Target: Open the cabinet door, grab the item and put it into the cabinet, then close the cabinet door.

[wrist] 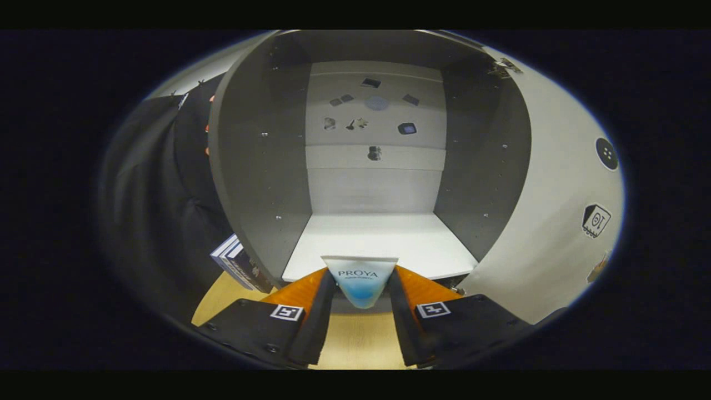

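The cabinet stands straight ahead with its door swung open to the right. Its inside has grey side walls, a pale back panel with several small stickers and a white shelf floor. A white and blue tube sits between my fingers, and my gripper is shut on it. The tube's flat white end reaches the front edge of the shelf floor.
A book or box leans beside the cabinet's left wall on the wooden table. Black cloth hangs to the left. The open door carries stickers and hinges near its top.
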